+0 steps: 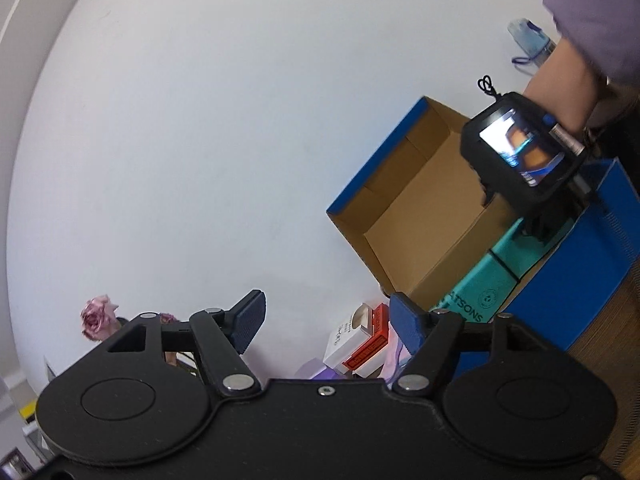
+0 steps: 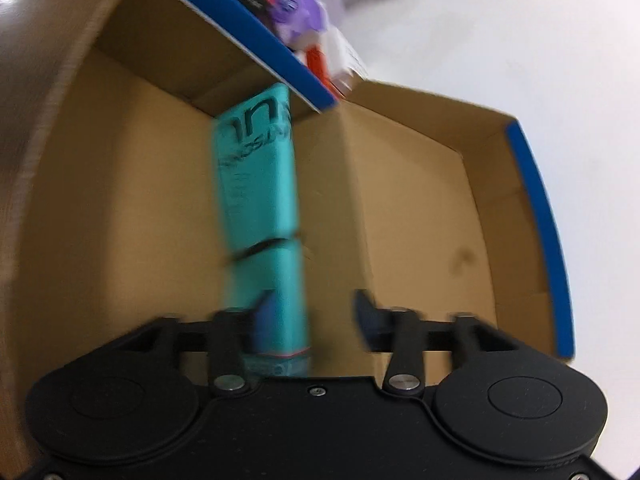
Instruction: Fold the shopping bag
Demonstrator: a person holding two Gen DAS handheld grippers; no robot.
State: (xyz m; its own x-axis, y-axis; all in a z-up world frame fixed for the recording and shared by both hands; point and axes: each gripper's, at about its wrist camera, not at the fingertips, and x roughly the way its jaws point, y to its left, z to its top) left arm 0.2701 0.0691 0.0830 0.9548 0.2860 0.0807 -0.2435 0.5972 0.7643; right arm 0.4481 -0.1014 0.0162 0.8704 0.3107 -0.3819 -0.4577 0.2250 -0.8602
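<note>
blurred view from the right gripper (image 2: 310,314), looking down into an open brown cardboard box (image 2: 420,220) with blue outer edges. a teal shopping bag (image 2: 258,200), folded into a long narrow strip with dark lettering and a thin black band across it, lies on the box floor, running away from the camera. the gripper's blue-padded fingers (image 2: 366,312) stand apart, with the bag's near end beside the left one. beyond the far wall, red, white and purple packages (image 2: 304,20) sit on a white surface (image 2: 500,40).
</note>
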